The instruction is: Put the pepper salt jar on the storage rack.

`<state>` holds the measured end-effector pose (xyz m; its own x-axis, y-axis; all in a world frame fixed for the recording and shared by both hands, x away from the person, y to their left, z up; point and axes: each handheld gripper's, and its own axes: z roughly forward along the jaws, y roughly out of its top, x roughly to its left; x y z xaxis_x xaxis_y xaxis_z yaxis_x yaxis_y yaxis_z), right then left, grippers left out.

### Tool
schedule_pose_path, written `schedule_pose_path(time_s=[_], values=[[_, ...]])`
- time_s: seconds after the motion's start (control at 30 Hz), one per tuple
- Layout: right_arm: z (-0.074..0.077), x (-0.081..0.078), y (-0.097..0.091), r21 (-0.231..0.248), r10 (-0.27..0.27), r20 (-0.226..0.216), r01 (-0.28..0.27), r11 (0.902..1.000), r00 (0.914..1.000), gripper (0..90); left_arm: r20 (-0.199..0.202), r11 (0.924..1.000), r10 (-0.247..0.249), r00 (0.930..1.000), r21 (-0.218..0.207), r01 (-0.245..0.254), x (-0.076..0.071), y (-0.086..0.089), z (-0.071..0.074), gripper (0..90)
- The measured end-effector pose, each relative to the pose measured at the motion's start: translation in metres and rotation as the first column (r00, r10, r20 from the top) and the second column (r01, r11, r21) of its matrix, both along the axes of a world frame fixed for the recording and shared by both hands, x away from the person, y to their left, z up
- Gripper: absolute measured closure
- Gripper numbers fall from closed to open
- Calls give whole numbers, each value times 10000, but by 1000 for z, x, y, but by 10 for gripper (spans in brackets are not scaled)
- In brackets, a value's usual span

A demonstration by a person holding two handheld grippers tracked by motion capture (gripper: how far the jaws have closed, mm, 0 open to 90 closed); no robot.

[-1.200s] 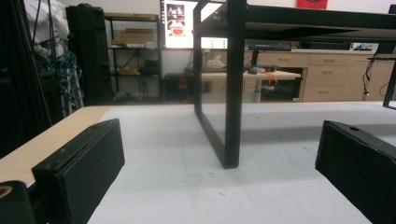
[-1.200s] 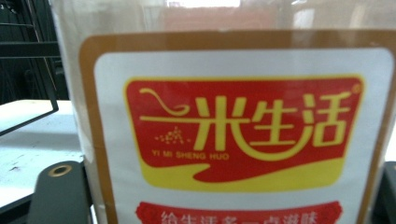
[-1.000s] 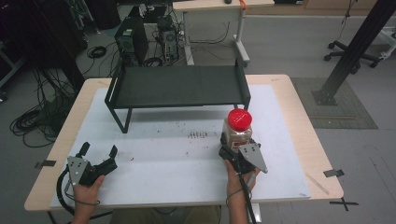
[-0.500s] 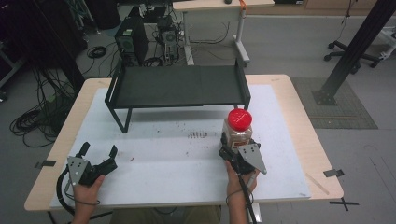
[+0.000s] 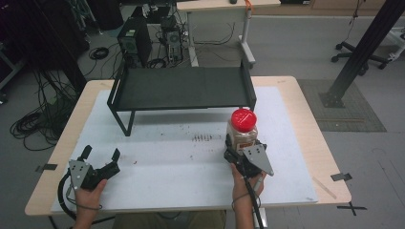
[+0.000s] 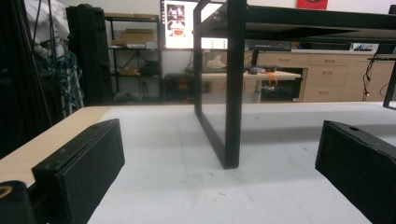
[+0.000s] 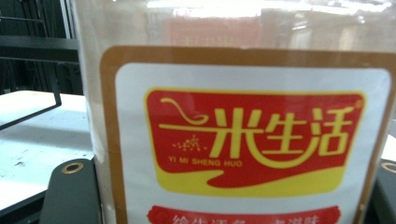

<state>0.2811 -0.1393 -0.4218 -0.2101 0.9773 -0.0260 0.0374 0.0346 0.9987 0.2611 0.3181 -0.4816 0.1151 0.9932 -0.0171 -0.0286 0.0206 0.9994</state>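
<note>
We counted one clear plastic jar with a red lid [image 5: 243,128], one black metal shelf rack [image 5: 184,89] and two grippers. Our right gripper [image 5: 240,153] had just closed onto the jar, which stood upright at mid-right; our left gripper [image 5: 101,158] rested open. The white-covered wooden worktop [image 5: 181,167] stood amid cables and desks. Up close, the jar's label [image 7: 252,140] was cut off.

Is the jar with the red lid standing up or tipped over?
Standing up. The jar rests upright on the table, its red lid on top.
</note>
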Motion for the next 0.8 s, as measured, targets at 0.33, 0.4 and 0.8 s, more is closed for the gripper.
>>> schedule_pose_path(time_s=[0.33, 0.4, 0.8], values=[[4, -2, -1, 170, 74, -132, -72, 9998, 9999, 250, -2, 10000, 1, 10000, -2, -1, 0, 0, 0, 16], [5, -3, -2, 169, 85, -167, -83, 9998, 9998, 250, -4, 10000, 0, 10000, -4, 0, 0, 0, 0, 16], [19, -10, -4, 124, 137, -258, -134, 9998, 9996, 250, 4, 10000, -6, 10000, -10, 6, 0, 0, 0, 16]])
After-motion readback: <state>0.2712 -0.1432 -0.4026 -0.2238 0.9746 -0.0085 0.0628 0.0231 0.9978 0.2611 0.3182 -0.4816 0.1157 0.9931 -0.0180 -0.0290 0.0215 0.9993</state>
